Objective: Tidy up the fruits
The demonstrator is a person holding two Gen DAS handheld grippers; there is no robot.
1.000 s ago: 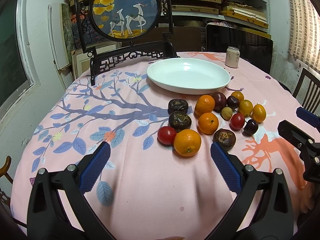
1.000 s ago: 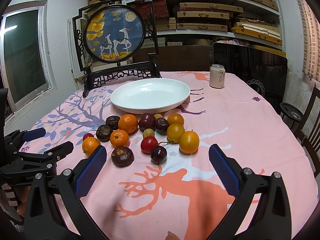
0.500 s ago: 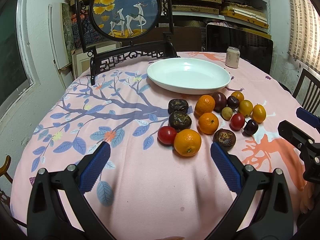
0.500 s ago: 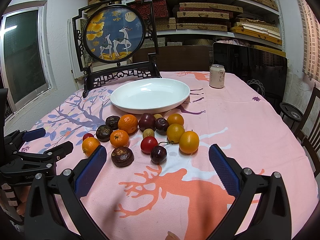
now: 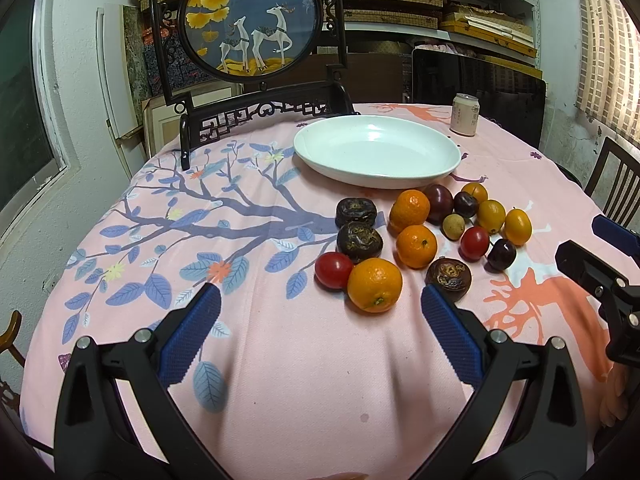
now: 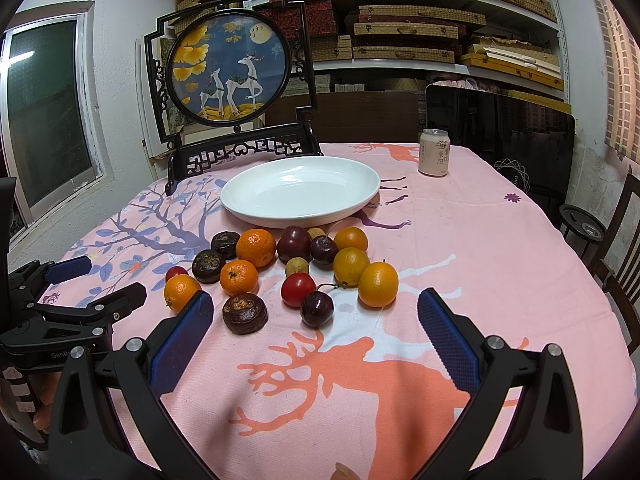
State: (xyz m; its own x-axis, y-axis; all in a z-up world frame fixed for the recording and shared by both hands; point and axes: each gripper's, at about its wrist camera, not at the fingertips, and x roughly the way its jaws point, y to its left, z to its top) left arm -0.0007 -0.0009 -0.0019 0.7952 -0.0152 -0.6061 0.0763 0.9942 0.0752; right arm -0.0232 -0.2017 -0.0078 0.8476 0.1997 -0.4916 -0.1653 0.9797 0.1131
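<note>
The fruits (image 6: 296,268) lie in a bunch just in front of the empty plate (image 6: 360,202), ready to go in. Both grippers, left (image 5: 320,312) and right (image 6: 314,320), are wide open, holding nothing.

A round table under a pink tablecloth (image 6: 460,240) printed with deer and blue branches carries a white dish (image 6: 300,190) at frame center, a drink can (image 6: 434,153) upper right, and a fruit cluster (image 6: 296,268) just below the dish.
</note>
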